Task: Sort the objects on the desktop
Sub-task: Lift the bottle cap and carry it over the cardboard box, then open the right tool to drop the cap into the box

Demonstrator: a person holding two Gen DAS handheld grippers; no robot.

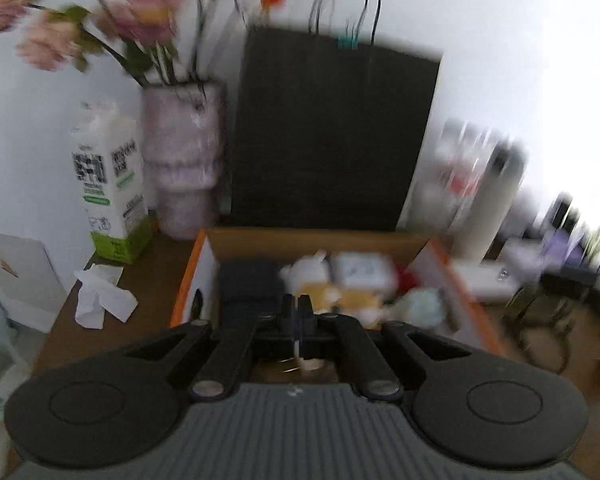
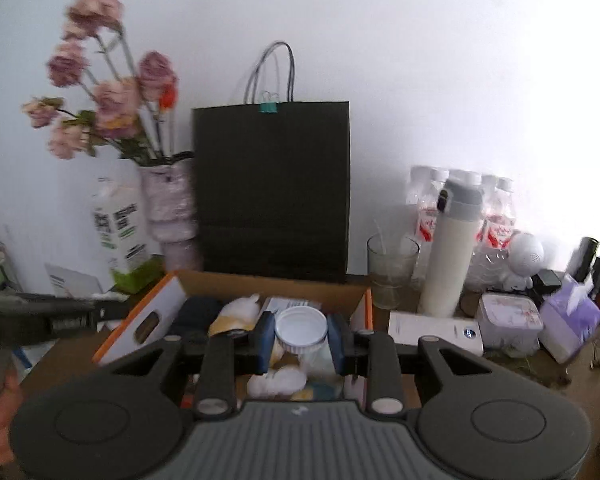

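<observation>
The right claw (image 2: 301, 338) holds a little white-lidded jar (image 2: 301, 330) over the box (image 2: 272, 286), the left claw (image 1: 299, 312) is shut and holds nothing I can see, and a bump could drop the jar.

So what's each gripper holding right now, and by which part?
The right gripper clamps a small clear jar with a white lid by its sides, under the lid. The left gripper is shut; whether it pinches anything can't be told.

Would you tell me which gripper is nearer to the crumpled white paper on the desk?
Left. The left gripper hangs over the cardboard box, with the crumpled paper just beyond the box's left wall. The right gripper is further right, holding a white-lidded jar.
</observation>
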